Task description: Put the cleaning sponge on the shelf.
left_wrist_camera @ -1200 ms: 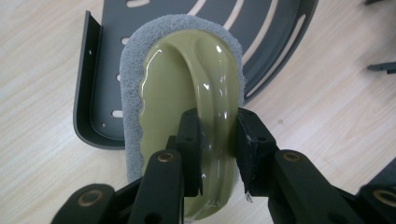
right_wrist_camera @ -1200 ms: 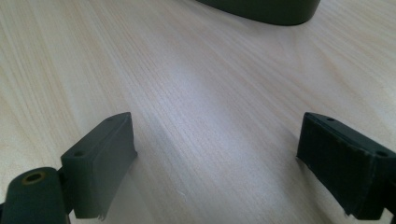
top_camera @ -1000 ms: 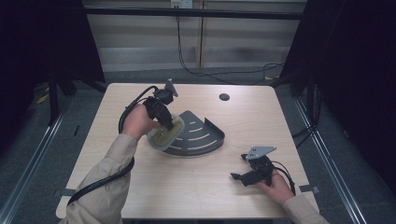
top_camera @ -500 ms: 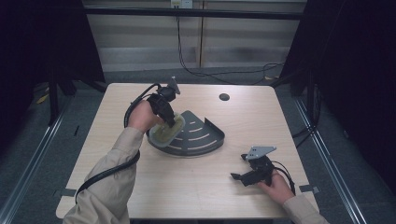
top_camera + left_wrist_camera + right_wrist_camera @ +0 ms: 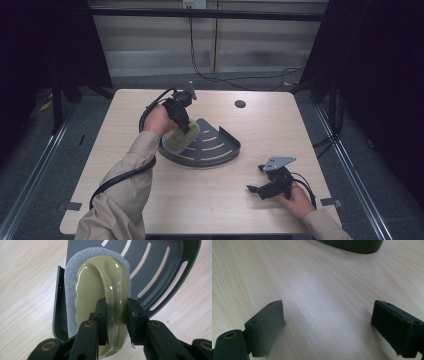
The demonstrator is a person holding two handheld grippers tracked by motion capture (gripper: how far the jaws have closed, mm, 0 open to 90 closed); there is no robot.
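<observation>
An olive-green scrubber (image 5: 100, 287) with a grey pad under it and a raised handle lies over the left part of a dark grey quarter-round slotted rack (image 5: 160, 267). My left gripper (image 5: 117, 315) is shut on the scrubber's handle. In the high view the scrubber (image 5: 179, 138) rests on the rack (image 5: 212, 146), with the left gripper (image 5: 183, 123) above it. My right gripper (image 5: 255, 189) rests low over the table near the front right, open, nothing between its pads (image 5: 268, 326).
The light wood table (image 5: 125, 120) has a small dark round hole (image 5: 240, 104) at the back. A black cable (image 5: 150, 107) loops from the left gripper. The rack's curved rim (image 5: 352, 246) lies ahead of the right gripper. Dark floor surrounds the table.
The left hand has carried the scrubber to the right and a little down, from the rack's left edge onto the rack. The right gripper has stayed put.
</observation>
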